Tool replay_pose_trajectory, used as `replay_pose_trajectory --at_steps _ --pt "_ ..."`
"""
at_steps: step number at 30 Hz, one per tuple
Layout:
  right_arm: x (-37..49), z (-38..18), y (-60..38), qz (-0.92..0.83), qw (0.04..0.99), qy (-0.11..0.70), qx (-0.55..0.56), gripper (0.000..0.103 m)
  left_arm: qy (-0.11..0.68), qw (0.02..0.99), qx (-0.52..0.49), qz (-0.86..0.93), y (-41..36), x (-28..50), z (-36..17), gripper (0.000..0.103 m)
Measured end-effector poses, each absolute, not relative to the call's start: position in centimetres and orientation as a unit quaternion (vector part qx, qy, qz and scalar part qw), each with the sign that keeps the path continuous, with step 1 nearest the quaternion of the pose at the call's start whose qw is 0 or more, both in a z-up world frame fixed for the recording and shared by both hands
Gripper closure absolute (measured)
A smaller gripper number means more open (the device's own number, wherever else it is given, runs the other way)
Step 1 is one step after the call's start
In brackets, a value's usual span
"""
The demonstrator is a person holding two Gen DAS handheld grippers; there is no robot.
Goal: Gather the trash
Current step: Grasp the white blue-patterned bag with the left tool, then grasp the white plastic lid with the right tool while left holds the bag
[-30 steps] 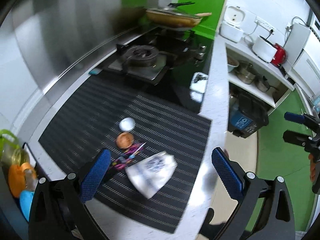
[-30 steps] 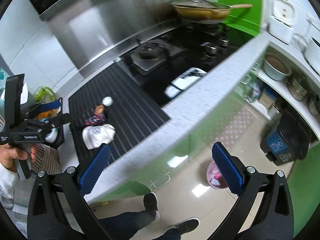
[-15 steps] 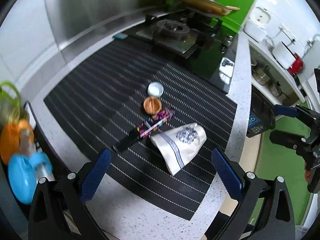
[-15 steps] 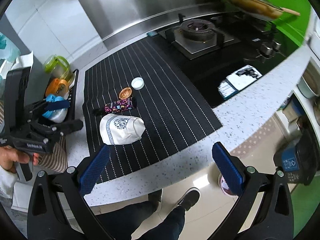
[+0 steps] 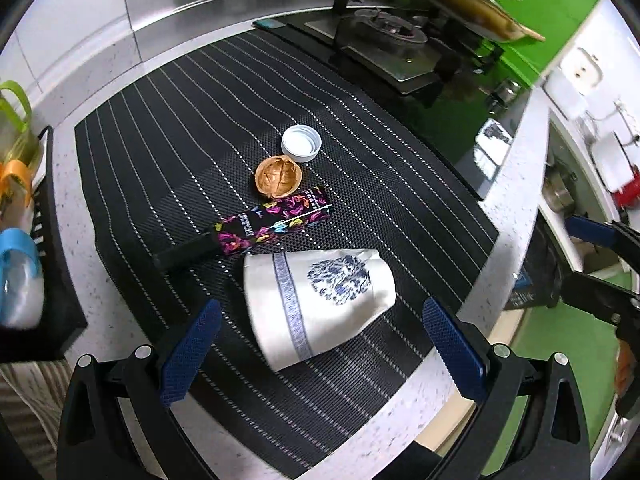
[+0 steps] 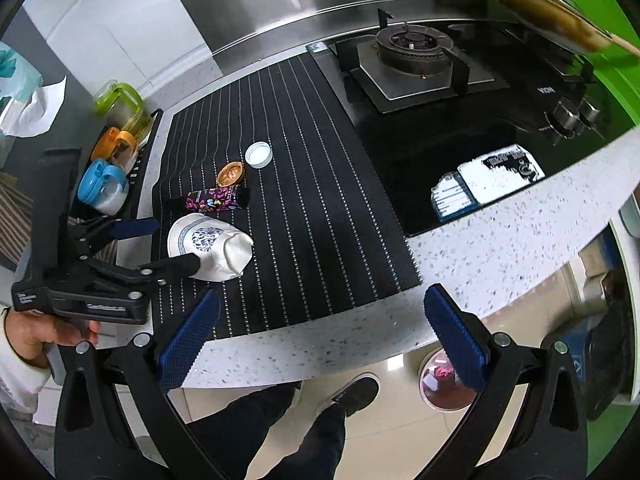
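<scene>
Between the spread jaws of the left gripper (image 5: 320,344) lies the largest piece of trash, a crumpled white cup (image 5: 316,300) on its side on the striped black mat (image 5: 160,128), its rim toward the left jaw and its squashed base toward the right. A second ago this gripper looked down from much farther off, with the counter edge running between its fingers; now the cup fills the gap, so the approach looks nearly done and, by my reading, the first pickup is close. Nothing is gripped yet.

Just beyond the jaw tips, past the cup, a long flowered wrapper (image 5: 272,220) lies crosswise, touching or almost touching the cup; the fisheye makes that hard to settle. Farther out along the same line sit a brown nutshell half (image 5: 278,176) and, last and smallest, a white bottle cap (image 5: 301,143).

The right gripper (image 6: 320,344) has also swung around from the cabinet front to face the counter. Its jaws stand wide apart and empty, hanging over the counter edge (image 6: 500,248), with the trash well off to the left of its left jaw. A pink bin (image 6: 436,388) on the floor shows just inside its right jaw, likely where the trash goes.
</scene>
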State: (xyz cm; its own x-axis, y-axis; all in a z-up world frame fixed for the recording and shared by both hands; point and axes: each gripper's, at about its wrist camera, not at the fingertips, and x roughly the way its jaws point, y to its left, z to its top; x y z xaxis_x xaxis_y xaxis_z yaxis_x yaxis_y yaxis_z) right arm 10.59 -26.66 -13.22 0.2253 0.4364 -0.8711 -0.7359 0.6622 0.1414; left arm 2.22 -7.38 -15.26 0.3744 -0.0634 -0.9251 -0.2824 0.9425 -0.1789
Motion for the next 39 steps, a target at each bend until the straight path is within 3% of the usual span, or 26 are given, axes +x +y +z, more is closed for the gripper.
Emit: replay_pose_trajectory --at_steps 12,14,39 --pt "12.9 -13.8 -26.7 0.406 0.749 0.496 -0.165 0.003 0.556 0.802 -0.175 0.132 -7.6 3.3 -17.5 0.007" --pt "13.0 -13.9 -26.5 0.409 0.747 0.497 -0.166 0.003 0.555 0.802 -0.178 0.13 -7.6 3.2 -17.4 0.022" --pt "13.8 -13.8 -15.9 0.435 0.736 0.481 -0.193 0.003 0.494 0.839 -0.172 0.152 -1.5 -0.9 -8.1 0.023"
